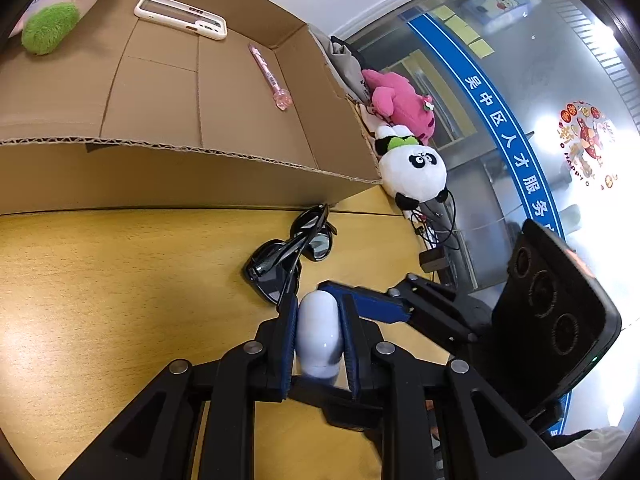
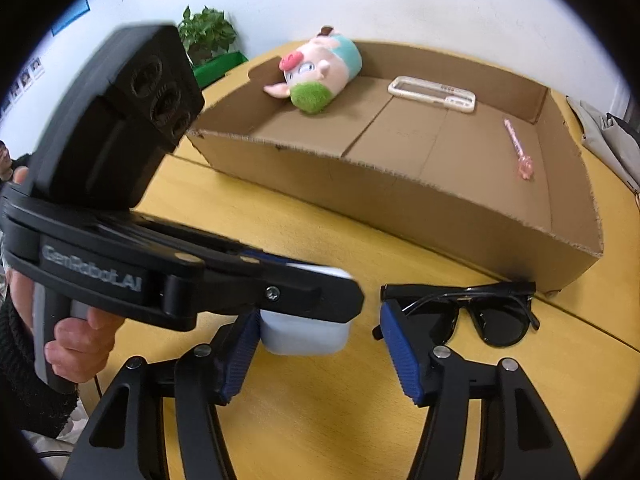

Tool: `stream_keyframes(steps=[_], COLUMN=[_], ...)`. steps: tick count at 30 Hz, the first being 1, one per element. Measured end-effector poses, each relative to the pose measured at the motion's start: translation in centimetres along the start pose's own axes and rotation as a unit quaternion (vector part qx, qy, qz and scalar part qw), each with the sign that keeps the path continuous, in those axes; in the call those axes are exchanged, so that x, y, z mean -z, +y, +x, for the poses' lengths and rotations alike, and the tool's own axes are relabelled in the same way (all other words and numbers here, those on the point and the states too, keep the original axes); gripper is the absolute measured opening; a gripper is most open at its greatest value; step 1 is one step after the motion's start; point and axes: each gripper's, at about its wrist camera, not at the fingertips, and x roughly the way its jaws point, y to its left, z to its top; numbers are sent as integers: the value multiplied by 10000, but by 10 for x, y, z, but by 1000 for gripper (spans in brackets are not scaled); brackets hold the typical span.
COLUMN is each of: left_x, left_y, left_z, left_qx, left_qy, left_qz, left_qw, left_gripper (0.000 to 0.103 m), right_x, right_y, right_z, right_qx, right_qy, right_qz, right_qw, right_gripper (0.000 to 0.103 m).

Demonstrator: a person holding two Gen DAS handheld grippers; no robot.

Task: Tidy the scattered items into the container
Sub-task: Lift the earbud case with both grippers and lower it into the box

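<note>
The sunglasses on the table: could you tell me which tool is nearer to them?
Right. The right tool stands open with one finger beside the sunglasses; the left tool, shut on the white case, is just behind them.

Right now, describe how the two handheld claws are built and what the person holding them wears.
Both are black frames with silver pivot bolts and ribbed blue pads. The left claw bears grey "GenRobot.AI" lettering, a grey-and-black pistol grip and a black block with three round recesses. The right claw matches, as the left view shows. A black knit sleeve covers the left wrist.
</note>
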Motion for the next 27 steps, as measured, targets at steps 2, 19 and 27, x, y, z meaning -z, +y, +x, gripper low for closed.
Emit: stream_keyframes(steps=[2,19,27], left_x=[0,-61,-140], left_y=[-1,-31,-35], left_z=[1,-27,-48], left_qx=[-12,-126,-407], left_qy=[-1,-247,-415], left_qz=[28,469,638], left_qw=[10000,9985,9963], left_gripper=[21,21,21], right_x=[1,-61,-140], right_y=[0,-12,-40], right_z=[2,-21,-18], right_qx=[-154,94,10], right_qy=[6,-190,-141], right_qz=[41,-470,-610], right_qw=[9999,9987,9980], right_gripper=[42,42,42])
